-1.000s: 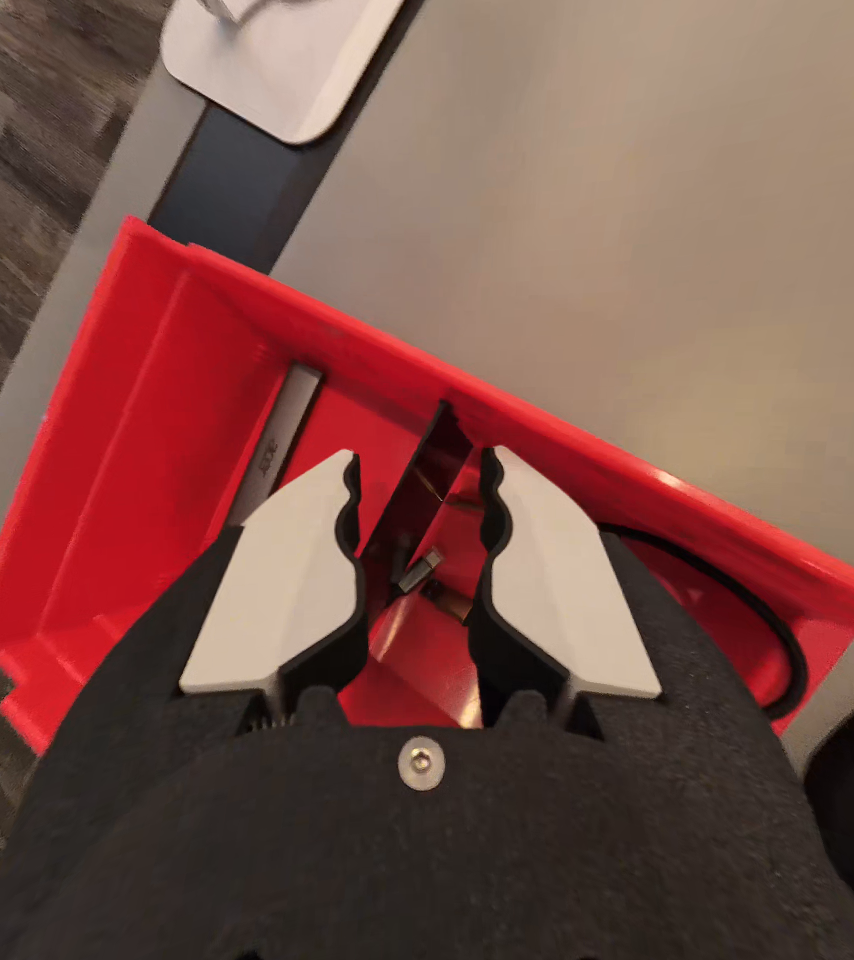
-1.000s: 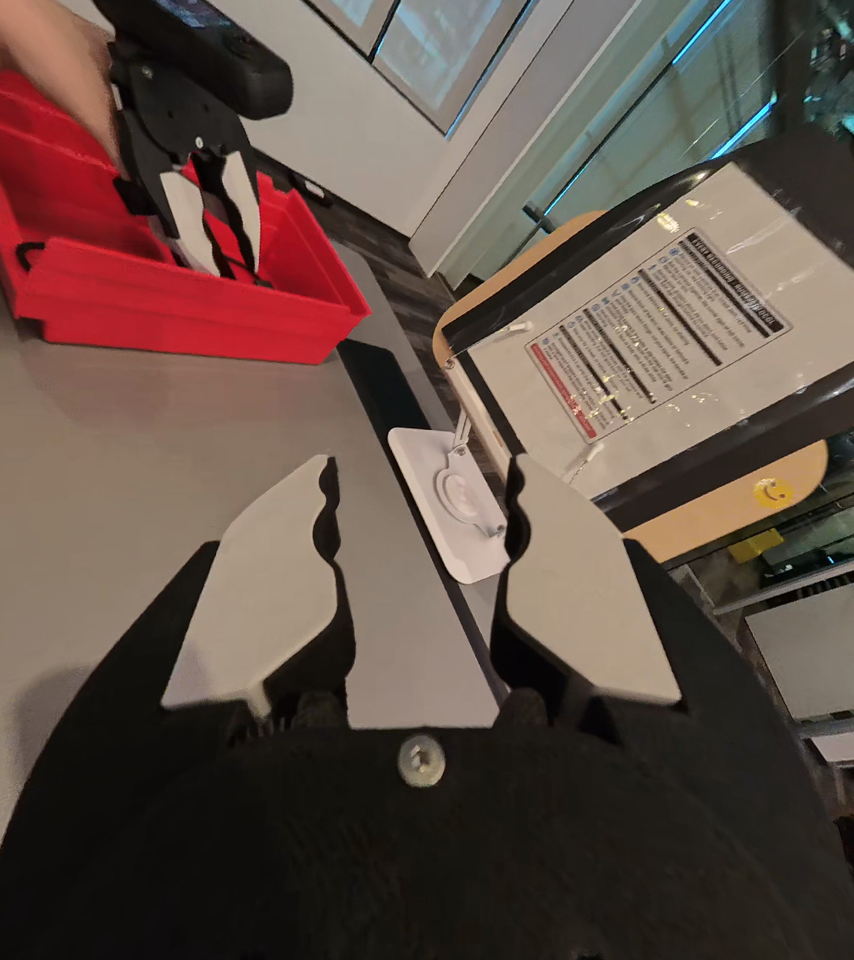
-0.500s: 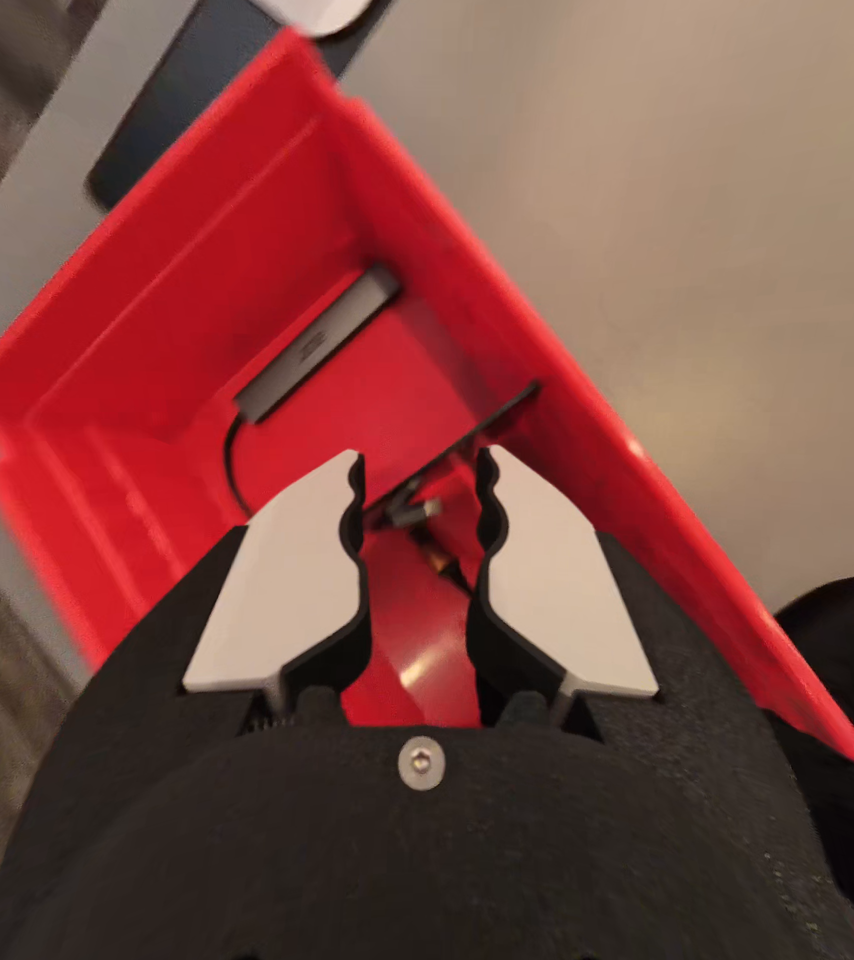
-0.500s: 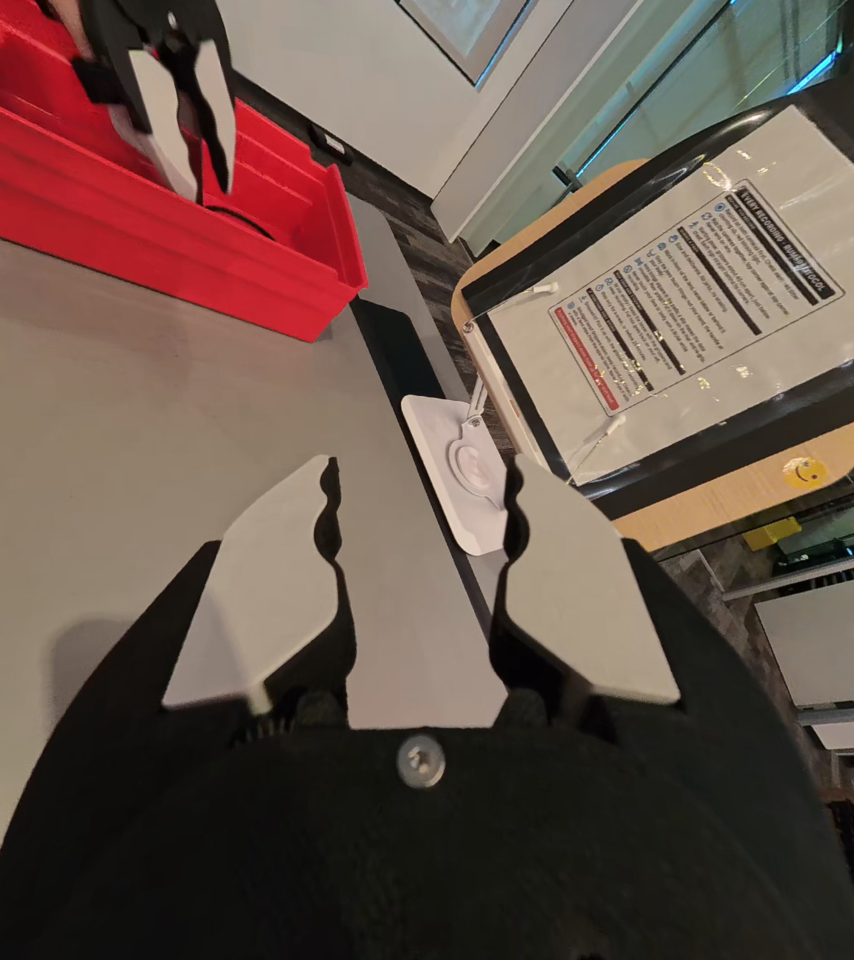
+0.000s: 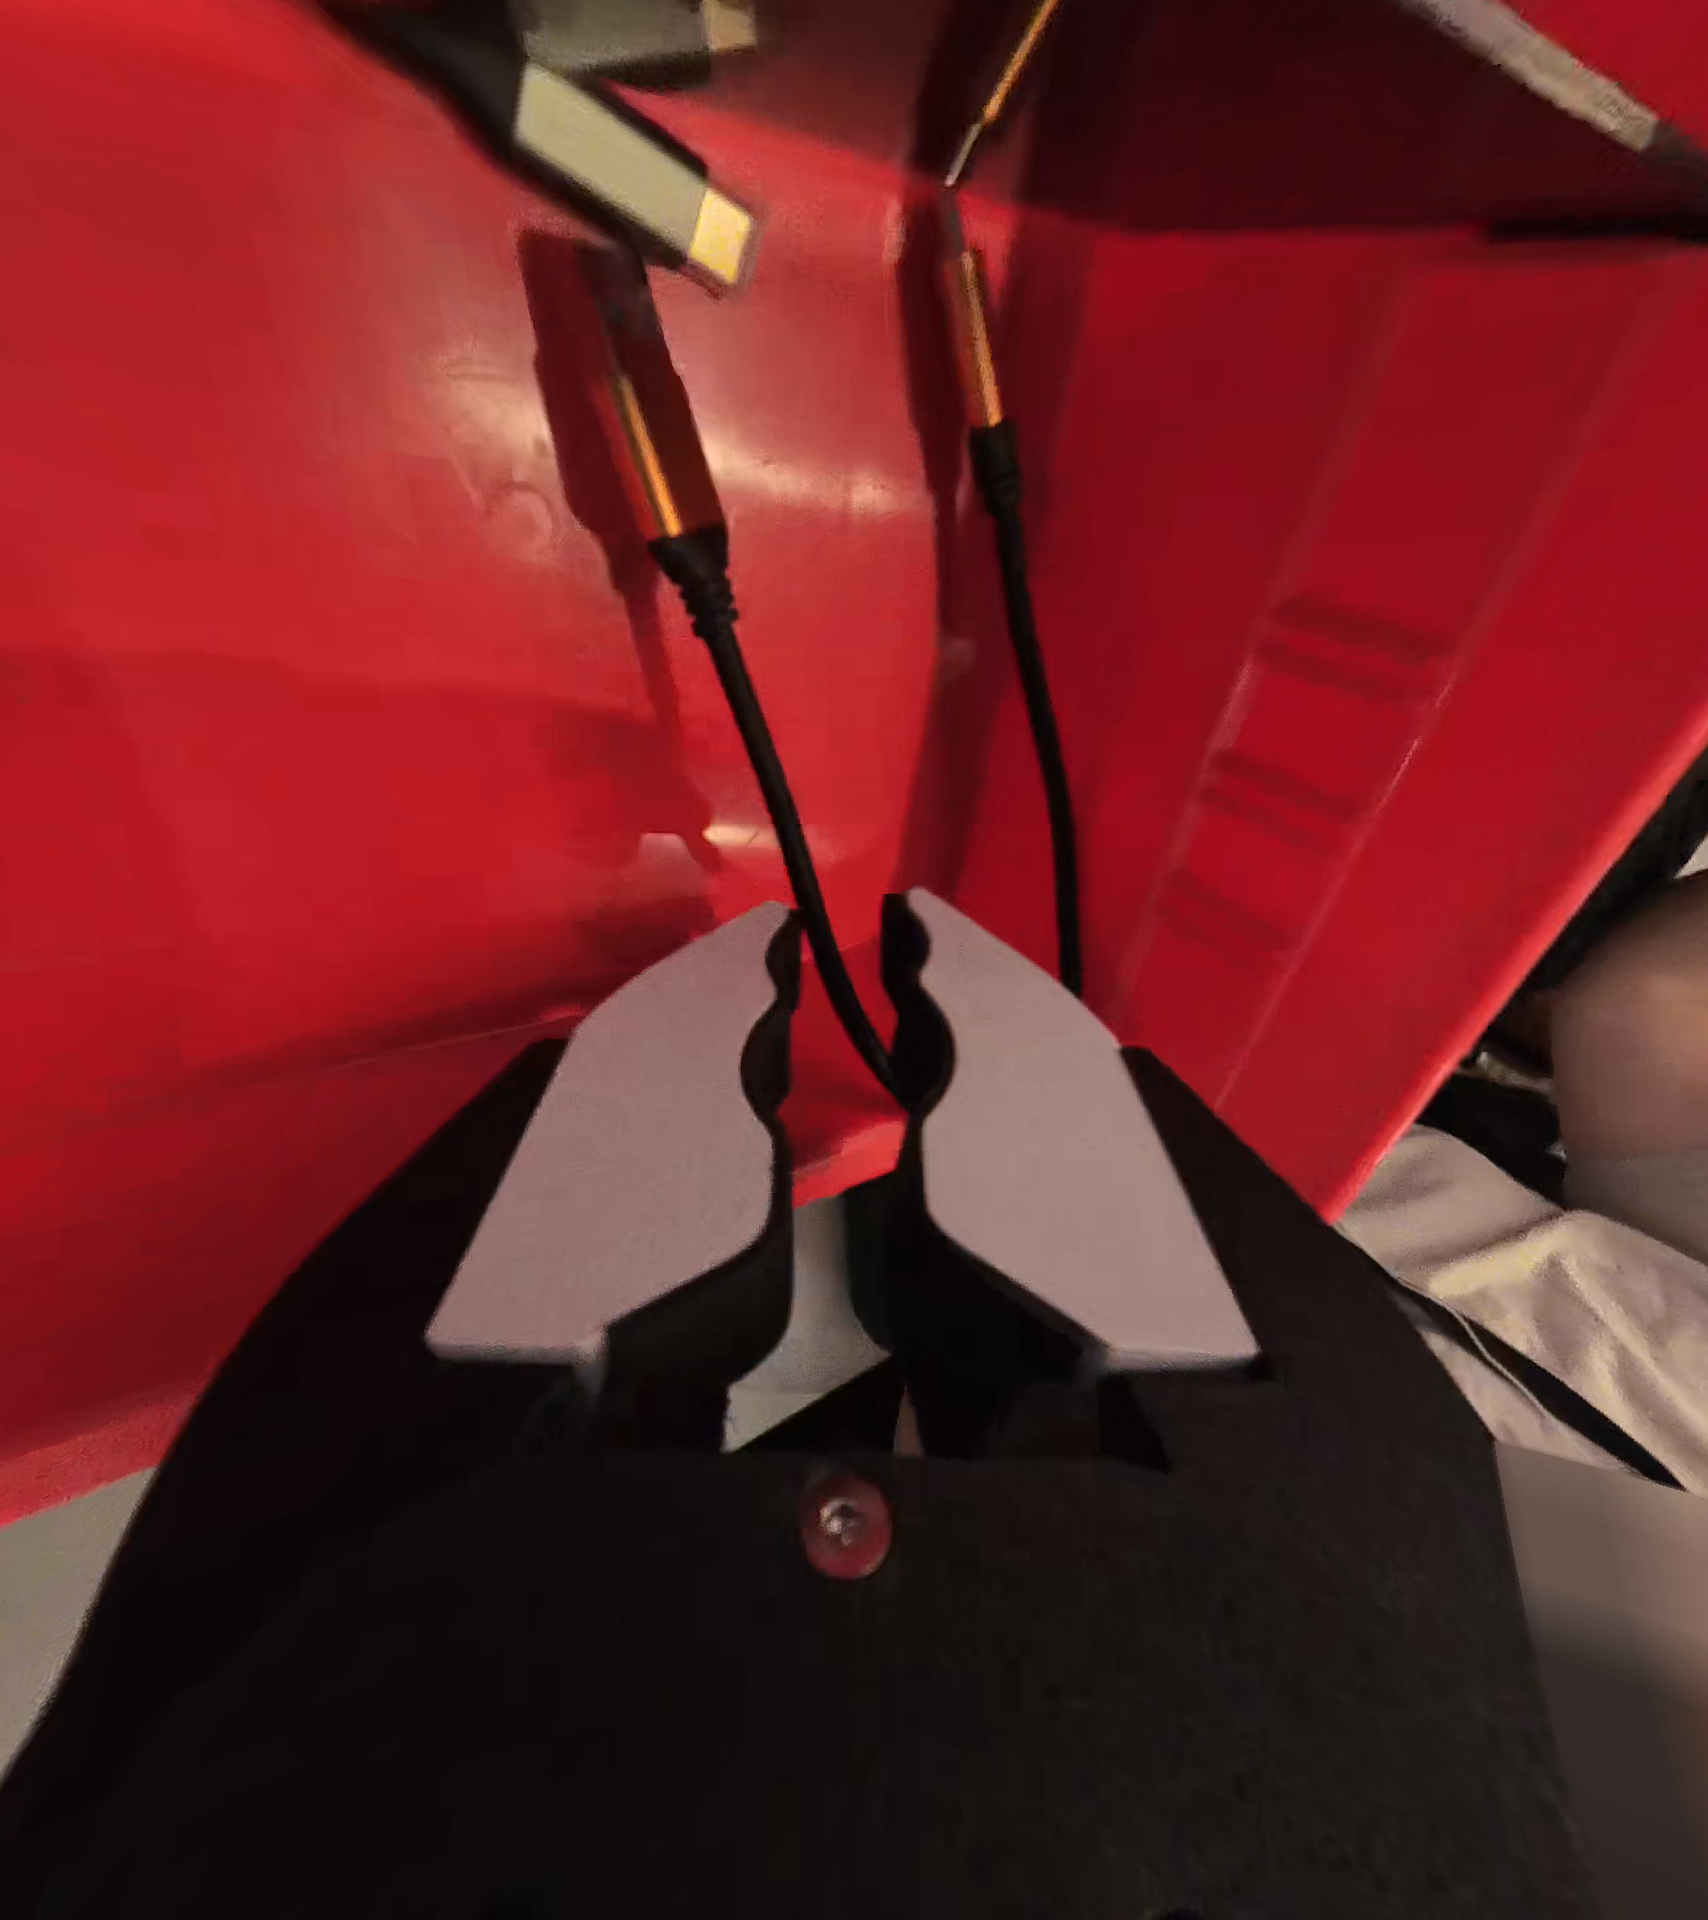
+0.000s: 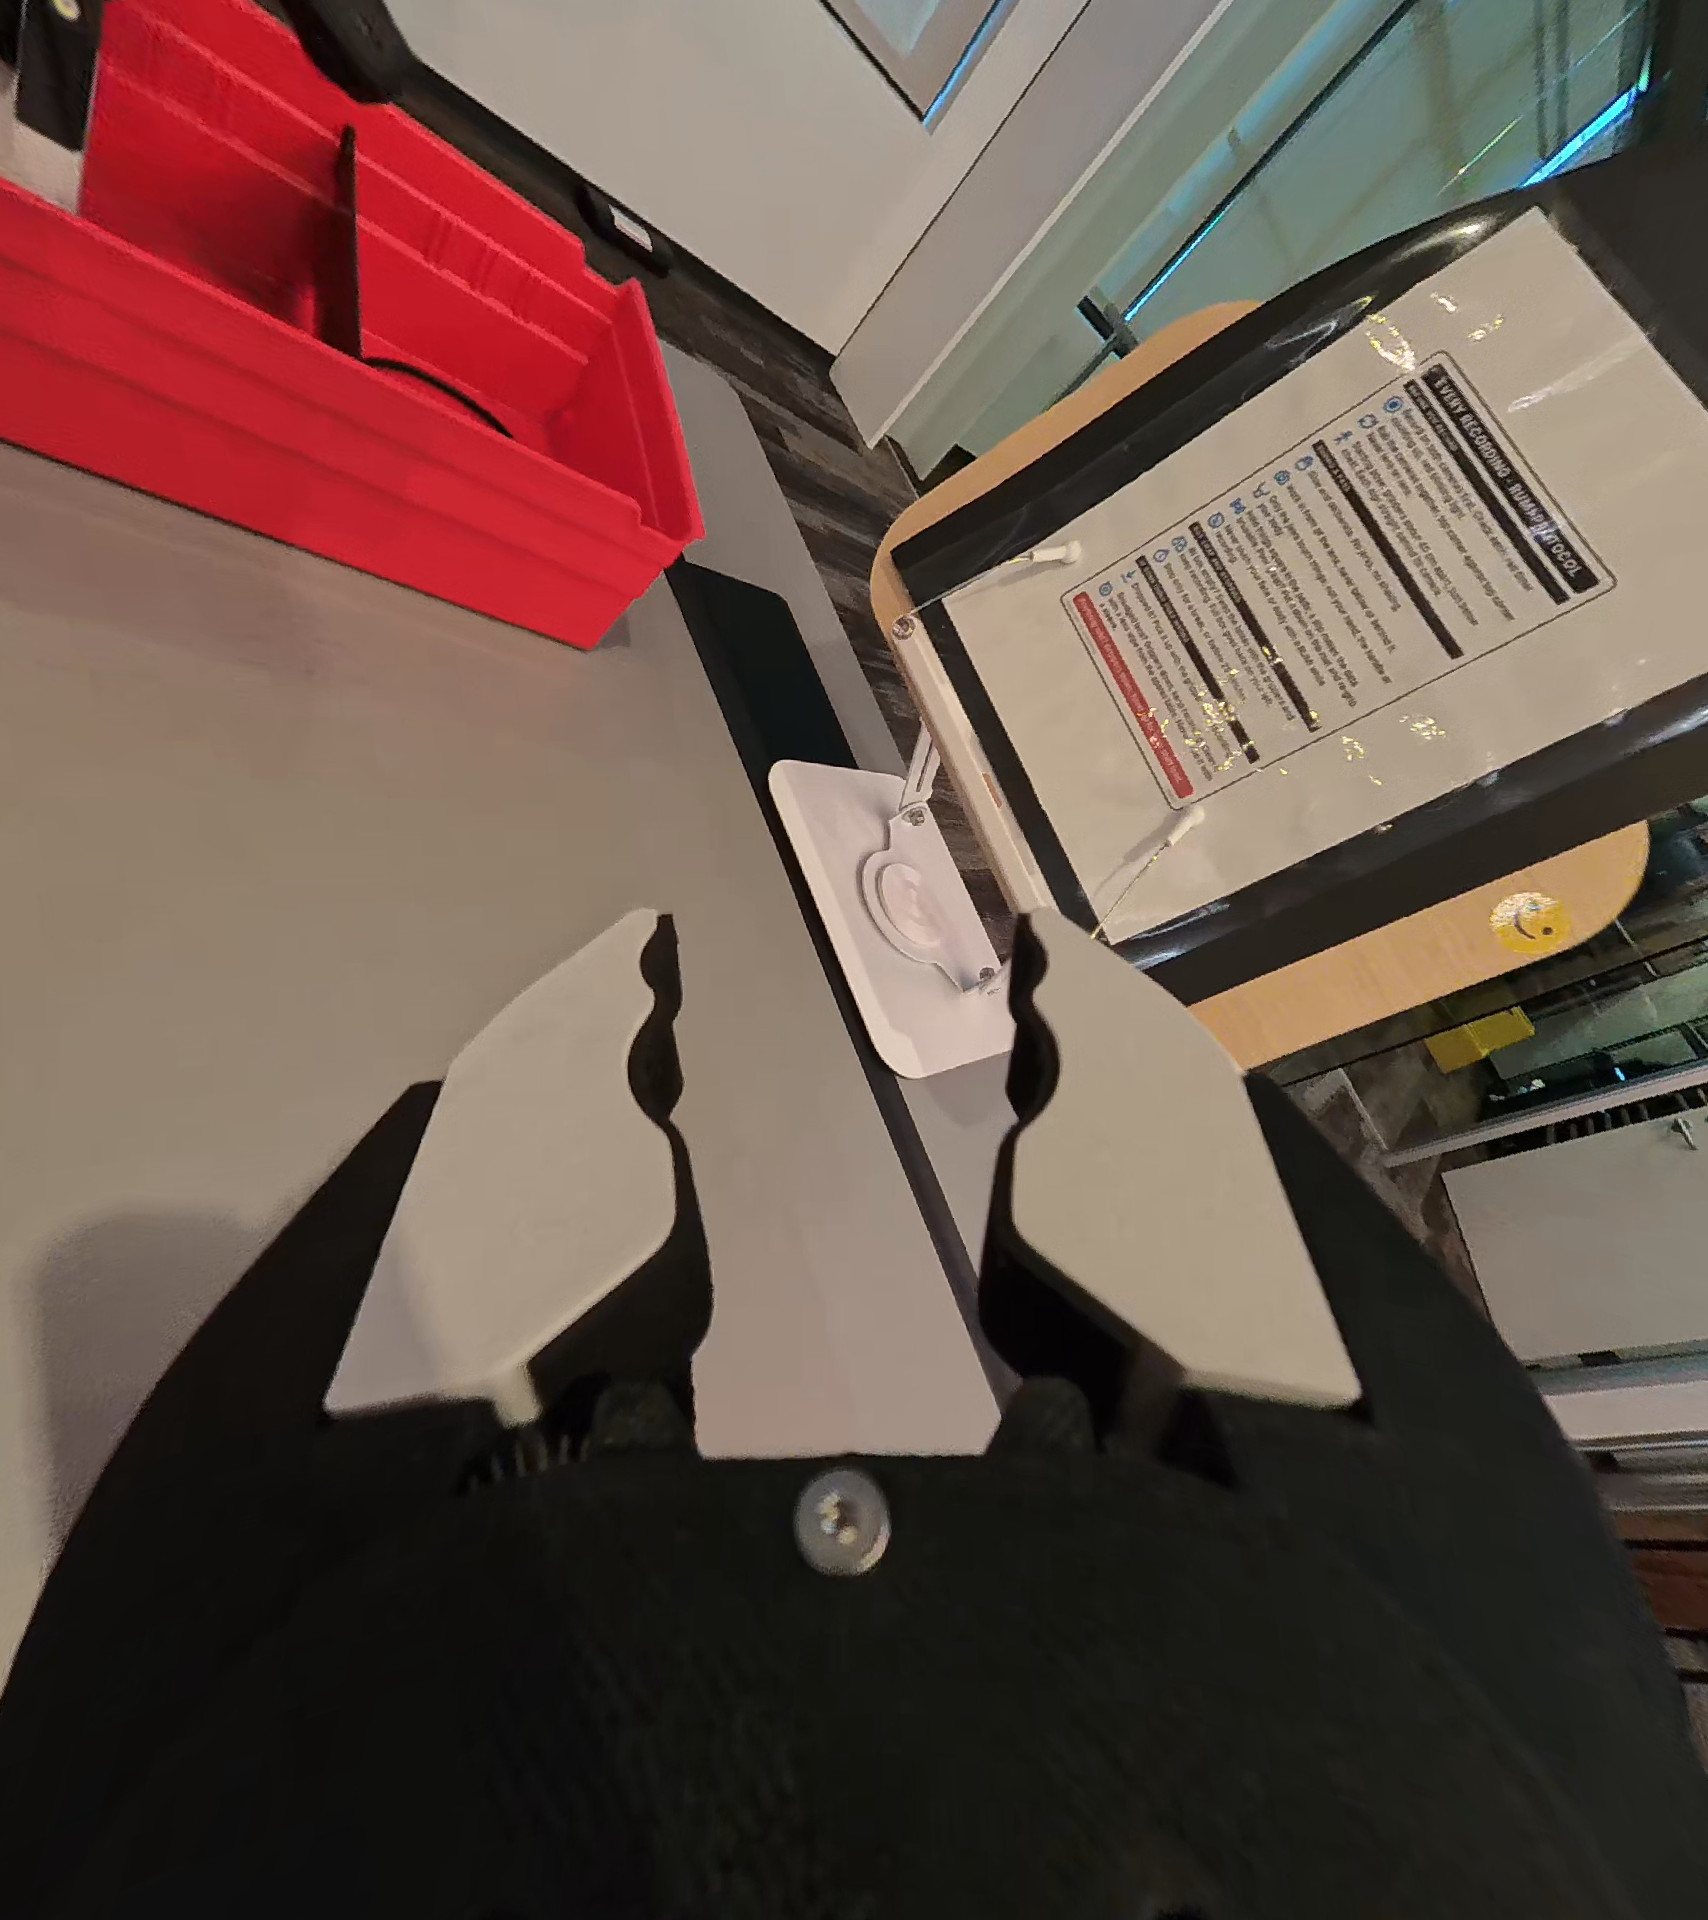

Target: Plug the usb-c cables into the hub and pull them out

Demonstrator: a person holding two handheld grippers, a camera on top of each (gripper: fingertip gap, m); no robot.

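Observation:
In the left wrist view my left gripper (image 5: 834, 914) is deep inside the red bin (image 5: 206, 727). Its jaws stand a narrow gap apart. A thin black USB-C cable (image 5: 777, 790) with a gold plug (image 5: 663, 436) runs between them and touches the right finger (image 5: 1016, 1122). A second black cable (image 5: 1032, 675) with a gold plug (image 5: 980, 343) lies just to the right. A blurred silver plug (image 5: 621, 177) shows at the top. My right gripper (image 6: 842, 923) is open and empty above the grey table (image 6: 206, 831), well away from the red bin (image 6: 310, 457).
A black divider (image 6: 346, 239) stands in the bin. A white flat stand base (image 6: 891, 914) and a black strip (image 6: 767, 665) lie at the table's far edge. A framed sign (image 6: 1297, 582) stands beyond. A person's hand and pale sleeve (image 5: 1608, 1247) show beside the bin.
My left gripper has pushed down into the bin, close to the cables, and its jaws have narrowed around one cable. My right gripper has shifted only slightly and stays open.

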